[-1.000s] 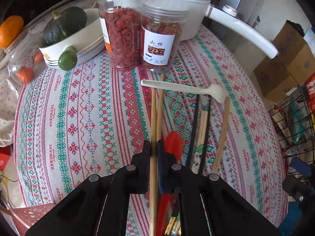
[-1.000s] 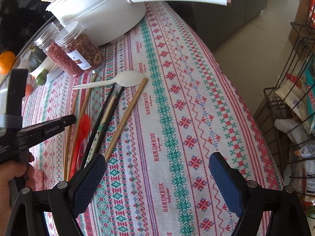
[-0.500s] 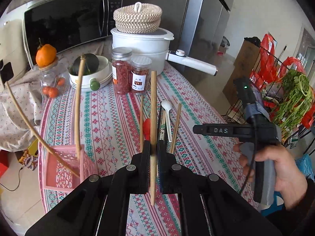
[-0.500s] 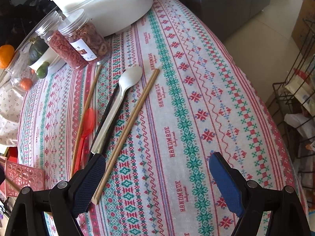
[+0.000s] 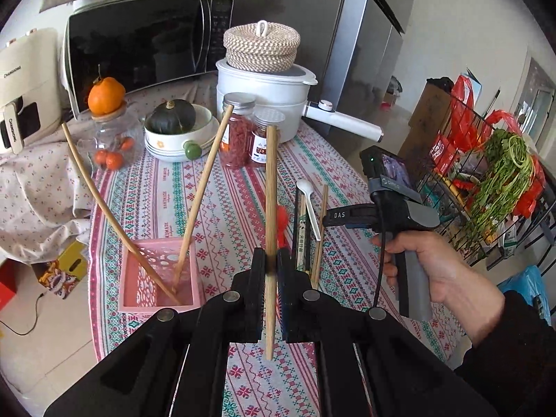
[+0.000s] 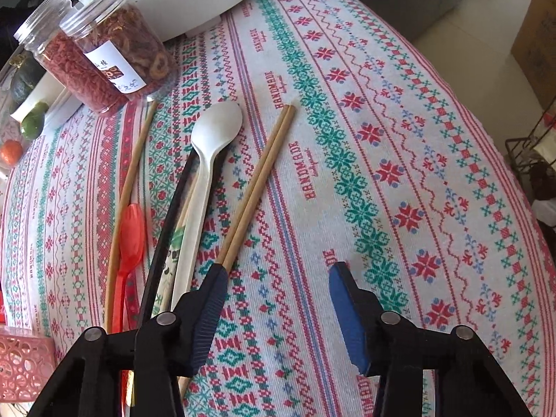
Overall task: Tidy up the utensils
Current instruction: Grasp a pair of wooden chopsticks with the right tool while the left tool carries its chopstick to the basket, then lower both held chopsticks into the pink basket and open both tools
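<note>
My left gripper (image 5: 270, 260) is shut on a wooden chopstick (image 5: 271, 187) and holds it upright above the table, to the right of the pink basket (image 5: 158, 279). Two wooden chopsticks (image 5: 205, 187) lean in that basket. My right gripper (image 6: 276, 279) is open and low over the cloth; its left finger (image 6: 208, 307) is by the near end of a pair of wooden chopsticks (image 6: 259, 184). A white spoon (image 6: 205, 160), black chopsticks (image 6: 166, 229), a red plastic spoon (image 6: 130, 232) and one more wooden chopstick (image 6: 130, 180) lie to their left.
Two jars of dried food (image 6: 114, 55) and a white pot (image 5: 264, 100) stand at the back. A bowl with a green squash (image 5: 173, 128) and a glass jar with an orange (image 5: 107, 114) sit behind the basket. A wire rack with greens (image 5: 493, 187) stands beside the table.
My left gripper has lifted the chopstick off the table and drawn back, with the basket now at lower left. My right gripper has moved down and forward toward the wooden pair and narrowed.
</note>
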Motion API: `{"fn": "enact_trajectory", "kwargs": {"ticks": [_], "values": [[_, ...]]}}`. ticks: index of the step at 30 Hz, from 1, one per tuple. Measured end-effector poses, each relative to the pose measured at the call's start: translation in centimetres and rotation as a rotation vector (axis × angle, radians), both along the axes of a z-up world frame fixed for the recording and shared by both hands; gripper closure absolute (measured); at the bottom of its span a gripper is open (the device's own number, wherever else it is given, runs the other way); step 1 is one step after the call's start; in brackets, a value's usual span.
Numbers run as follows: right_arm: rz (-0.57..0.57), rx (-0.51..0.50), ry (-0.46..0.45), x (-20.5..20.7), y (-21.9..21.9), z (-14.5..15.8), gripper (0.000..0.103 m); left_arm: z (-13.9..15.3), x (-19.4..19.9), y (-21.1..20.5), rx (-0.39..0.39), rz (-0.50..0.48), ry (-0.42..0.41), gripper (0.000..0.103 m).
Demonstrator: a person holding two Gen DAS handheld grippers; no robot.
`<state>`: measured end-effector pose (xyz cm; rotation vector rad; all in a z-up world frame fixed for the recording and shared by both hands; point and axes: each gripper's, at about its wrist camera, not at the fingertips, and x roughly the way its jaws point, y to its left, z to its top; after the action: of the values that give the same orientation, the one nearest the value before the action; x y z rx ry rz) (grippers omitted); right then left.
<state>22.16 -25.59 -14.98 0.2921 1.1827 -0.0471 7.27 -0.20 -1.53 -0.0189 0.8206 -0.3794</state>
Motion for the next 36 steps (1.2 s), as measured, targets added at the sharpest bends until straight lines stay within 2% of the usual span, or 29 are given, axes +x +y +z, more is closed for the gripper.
{"fn": "enact_trajectory", "kwargs": {"ticks": [2,8,9,10,11,13,15,19,23,30,36], "values": [[0.0,-0.022,-0.001,0.6,0.6,-0.3,0.055,0.1,0.1,0.3,-0.01,0.004,0.001,0.097],[0.034,-0.182,-0.011,2.2,3.0,-0.6,0.055,0.0,0.1,0.3,-0.002,0.0,0.01,0.097],[0.052,-0.216,-0.004,2.5,3.5,-0.6,0.057,-0.1,0.1,0.3,0.002,0.0,0.012,0.097],[0.079,-0.237,0.001,2.6,3.8,-0.6,0.066,-0.2,0.1,0.3,0.005,0.001,0.016,0.097],[0.105,-0.235,0.01,2.7,4.0,-0.5,0.07,-0.3,0.2,0.4,0.005,0.002,0.021,0.097],[0.126,-0.218,0.033,2.4,3.9,-0.6,0.088,-0.5,0.2,0.4,0.012,0.0,0.029,0.097],[0.126,-0.192,0.047,2.0,3.2,-0.5,0.095,-0.7,0.2,0.4,0.024,-0.004,0.031,0.097],[0.098,-0.078,0.028,0.3,0.8,0.3,0.095,-0.8,-0.1,0.6,0.039,-0.009,0.024,0.097],[0.069,0.038,-0.078,-2.3,-1.6,3.8,0.095,0.1,-0.9,0.8,0.036,-0.011,-0.004,0.097],[0.065,0.129,-0.328,-8.7,-2.2,11.1,0.095,2.6,-2.9,0.9,0.055,-0.017,-0.101,0.097],[0.111,0.127,-0.561,-13.1,0.1,15.9,0.095,6.4,-4.9,2.6,-0.003,0.031,-0.232,0.097]]}}
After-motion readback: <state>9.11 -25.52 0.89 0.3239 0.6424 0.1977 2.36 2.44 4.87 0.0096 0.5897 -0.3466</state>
